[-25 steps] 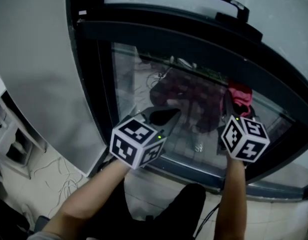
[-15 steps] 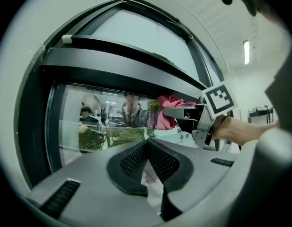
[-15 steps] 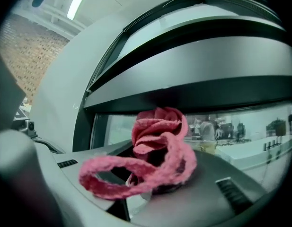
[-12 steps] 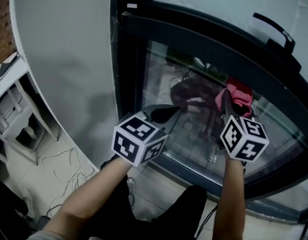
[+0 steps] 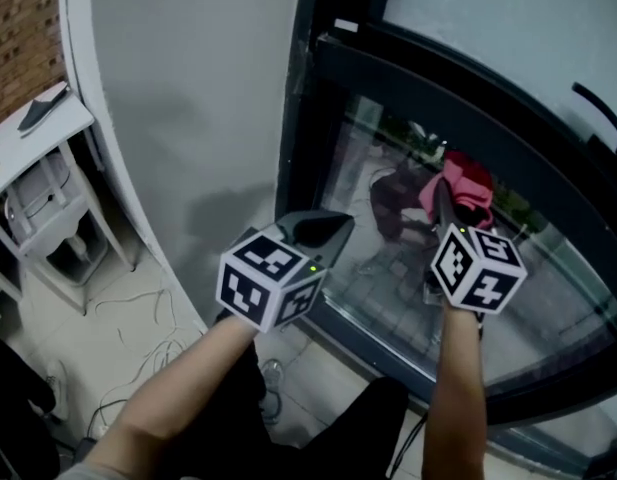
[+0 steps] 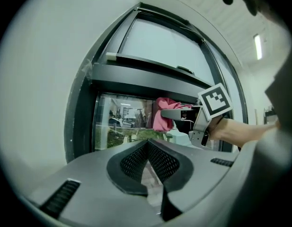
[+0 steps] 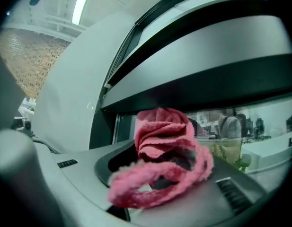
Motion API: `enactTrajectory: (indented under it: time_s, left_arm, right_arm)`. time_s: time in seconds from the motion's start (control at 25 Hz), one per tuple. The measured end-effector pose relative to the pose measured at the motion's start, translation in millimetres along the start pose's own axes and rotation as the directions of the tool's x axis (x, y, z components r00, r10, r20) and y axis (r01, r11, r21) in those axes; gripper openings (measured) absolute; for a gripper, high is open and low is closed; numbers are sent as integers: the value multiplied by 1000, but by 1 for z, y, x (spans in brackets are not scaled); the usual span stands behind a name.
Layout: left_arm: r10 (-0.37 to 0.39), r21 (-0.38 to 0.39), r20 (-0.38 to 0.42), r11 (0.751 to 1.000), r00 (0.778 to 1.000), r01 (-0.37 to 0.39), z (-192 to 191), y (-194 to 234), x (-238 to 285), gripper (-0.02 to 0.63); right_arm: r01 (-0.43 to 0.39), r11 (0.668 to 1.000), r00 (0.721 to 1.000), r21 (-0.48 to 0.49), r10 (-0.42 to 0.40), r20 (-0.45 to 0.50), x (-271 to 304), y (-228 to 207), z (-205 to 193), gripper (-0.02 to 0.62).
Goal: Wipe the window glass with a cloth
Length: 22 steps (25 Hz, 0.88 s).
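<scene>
A person's bare left forearm (image 5: 178,408) and right forearm (image 5: 458,388) reach, seen from above, toward a clear pane of window glass (image 5: 548,298) set in a dark metal window frame (image 5: 300,118). Each arm ends in a grey plastic gripper.

The right gripper (image 5: 443,208) is raised to the pane inside the window frame. Its fingers are clamped on a crumpled pink terry cloth (image 5: 466,183). The cloth bulges out past the fingertips, just under the frame's upper crossbar. It is at the glass, though it is not clear whether it touches. In the right gripper view the cloth fills the space between the fingers in soft folds, with a looped edge drooping toward the camera.

The left gripper (image 5: 323,230) hovers beside the window frame's left upright, lower than the cloth and apart from it. Its fingers are pressed together at the tips, with nothing between them. In the left gripper view the right gripper and cloth show beyond those tips, off to the right.

A black lever handle (image 5: 600,108) sits on the window frame, above and right of the cloth. Left of the frame is a plain white wall (image 5: 188,98), then white thin-legged furniture (image 5: 48,208) and a strip of brick wall (image 5: 23,28). Below the frame, thin cables (image 5: 138,353) trail over a pale floor (image 5: 108,288)
</scene>
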<state>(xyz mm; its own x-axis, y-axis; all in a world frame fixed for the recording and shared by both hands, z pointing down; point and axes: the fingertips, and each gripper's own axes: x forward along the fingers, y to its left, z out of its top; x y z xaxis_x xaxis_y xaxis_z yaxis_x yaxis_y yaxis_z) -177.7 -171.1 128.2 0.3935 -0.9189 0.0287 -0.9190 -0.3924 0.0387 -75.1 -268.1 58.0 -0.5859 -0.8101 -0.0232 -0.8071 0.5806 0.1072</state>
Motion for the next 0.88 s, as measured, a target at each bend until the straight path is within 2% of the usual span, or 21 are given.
enactTrajectory:
  time_s: [0.32, 0.88]
  left_arm:
    - [72, -23, -20, 997, 997, -73, -6, 48, -27, 3]
    - [134, -15, -29, 991, 991, -135, -5, 86, -61, 3]
  right_arm:
    - [-89, 996, 996, -17, 88, -16, 59, 58, 10, 61]
    - [-179, 984, 984, -1, 179, -10, 142, 135, 21, 61]
